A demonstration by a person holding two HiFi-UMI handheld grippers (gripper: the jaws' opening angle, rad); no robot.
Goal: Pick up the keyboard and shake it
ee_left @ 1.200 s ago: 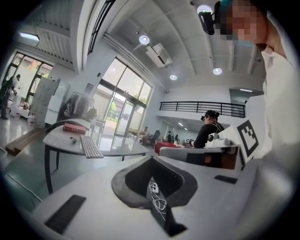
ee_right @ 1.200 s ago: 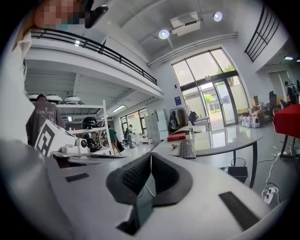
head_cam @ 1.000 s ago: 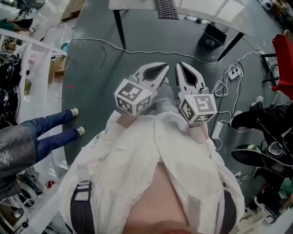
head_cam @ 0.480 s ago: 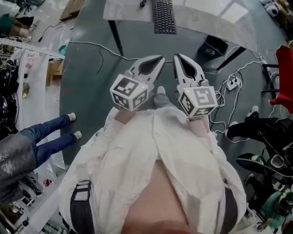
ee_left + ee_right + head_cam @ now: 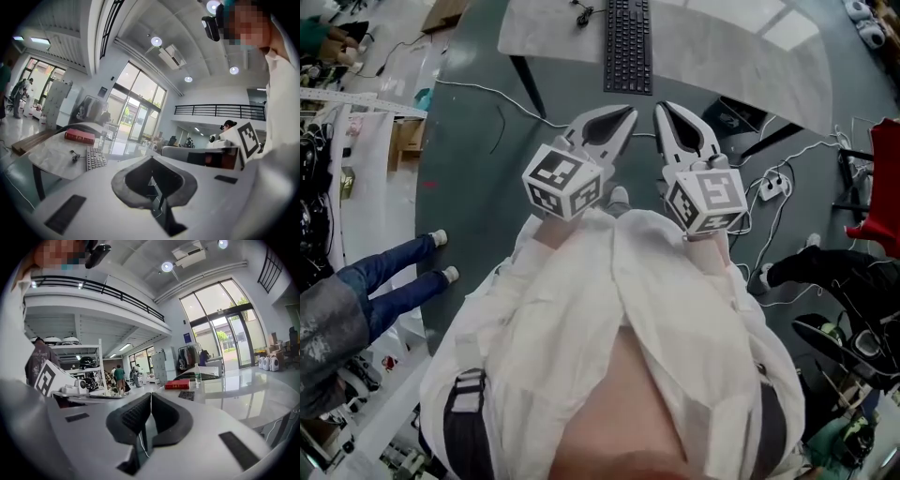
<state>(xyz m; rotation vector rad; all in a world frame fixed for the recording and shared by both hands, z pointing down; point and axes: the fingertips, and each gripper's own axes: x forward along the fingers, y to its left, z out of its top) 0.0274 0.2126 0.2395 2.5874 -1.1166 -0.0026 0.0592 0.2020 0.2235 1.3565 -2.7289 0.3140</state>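
A black keyboard (image 5: 628,45) lies on a pale marble-look table (image 5: 741,47) at the top of the head view. Both grippers are held side by side in front of the person's white coat, short of the table's near edge. My left gripper (image 5: 628,113) is shut with nothing in it. My right gripper (image 5: 661,109) is likewise shut and empty. In the left gripper view the keyboard (image 5: 96,158) sits ahead and to the left of the closed left gripper (image 5: 151,157). The right gripper view shows the keyboard (image 5: 187,395) beyond the right gripper (image 5: 151,393).
A red book (image 5: 79,136) and a small cable (image 5: 74,154) lie on the table by the keyboard; a bottle (image 5: 197,373) stands there too. On the floor are a power strip (image 5: 774,184) with cords, a black box (image 5: 733,116), and a bystander's legs (image 5: 398,281).
Both shut grippers have moved forward together toward the table. The table and keyboard have come further into the head view.
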